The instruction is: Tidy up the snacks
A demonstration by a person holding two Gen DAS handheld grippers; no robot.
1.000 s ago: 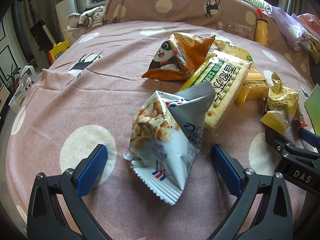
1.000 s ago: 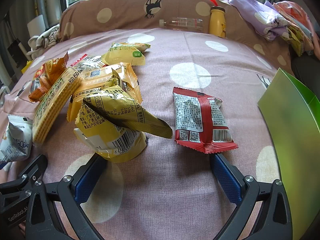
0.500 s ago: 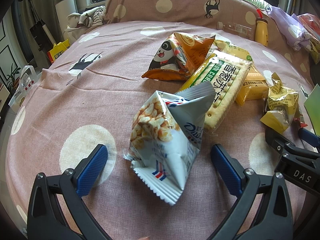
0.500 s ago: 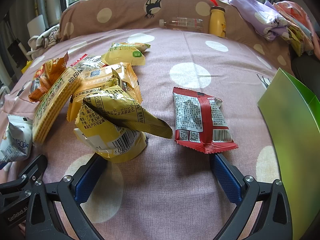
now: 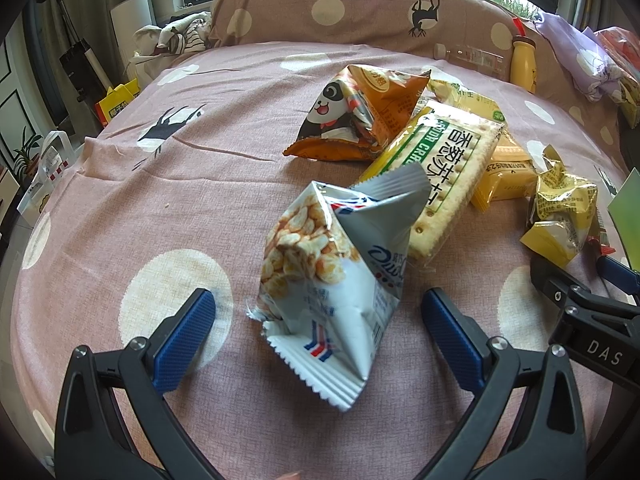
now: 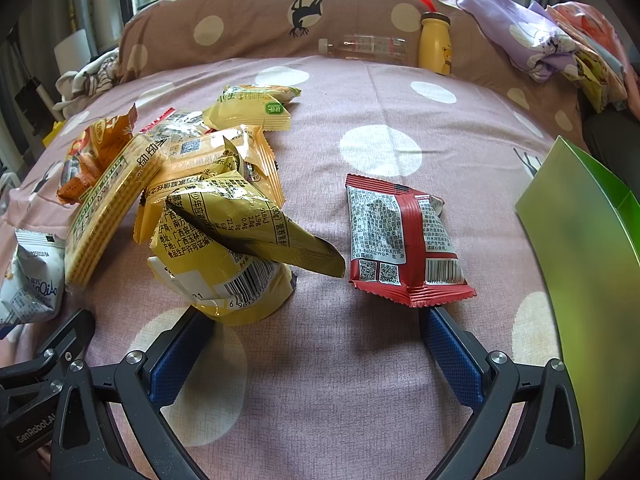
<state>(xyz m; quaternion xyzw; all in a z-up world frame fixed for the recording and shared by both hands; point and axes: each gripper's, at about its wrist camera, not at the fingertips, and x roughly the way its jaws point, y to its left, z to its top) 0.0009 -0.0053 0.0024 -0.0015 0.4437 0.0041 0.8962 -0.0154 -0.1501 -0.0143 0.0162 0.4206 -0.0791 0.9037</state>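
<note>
Your left gripper (image 5: 318,322) straddles the white cereal packet (image 5: 334,280), jaws wide, empty. Close low on its body. Your right gripper (image 6: 316,346), beside that packet, gapes empty.

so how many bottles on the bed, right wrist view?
2, both at the far edge against the pillow: a clear bottle lying on its side, and a yellow bottle standing upright just to its right. More could be hidden behind the bedding piles.
</note>
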